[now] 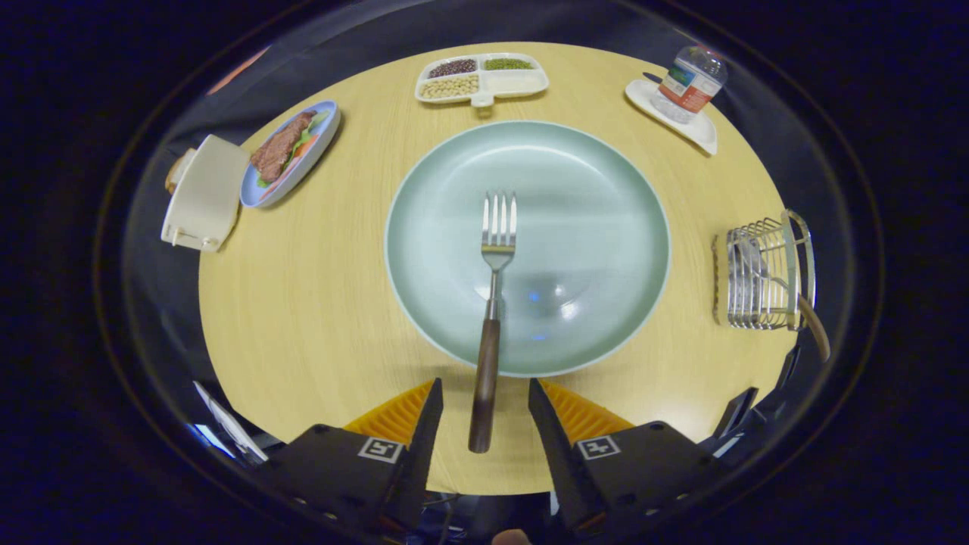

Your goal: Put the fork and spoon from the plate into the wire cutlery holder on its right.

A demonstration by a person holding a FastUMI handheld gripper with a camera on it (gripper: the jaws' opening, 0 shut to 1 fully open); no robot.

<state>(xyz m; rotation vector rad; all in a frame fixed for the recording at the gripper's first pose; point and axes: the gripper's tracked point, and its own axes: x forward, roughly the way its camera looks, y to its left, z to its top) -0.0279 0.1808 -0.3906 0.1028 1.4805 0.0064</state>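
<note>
My gripper is spread open astride the fork, whose tines rest on the plate. I judge it light, rigid; I'd grip the wooden handle, less slippery than steel.

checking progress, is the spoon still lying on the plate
No: the plate carries just the fork, and a wooden-handled utensil already leans in the wire holder.
</note>
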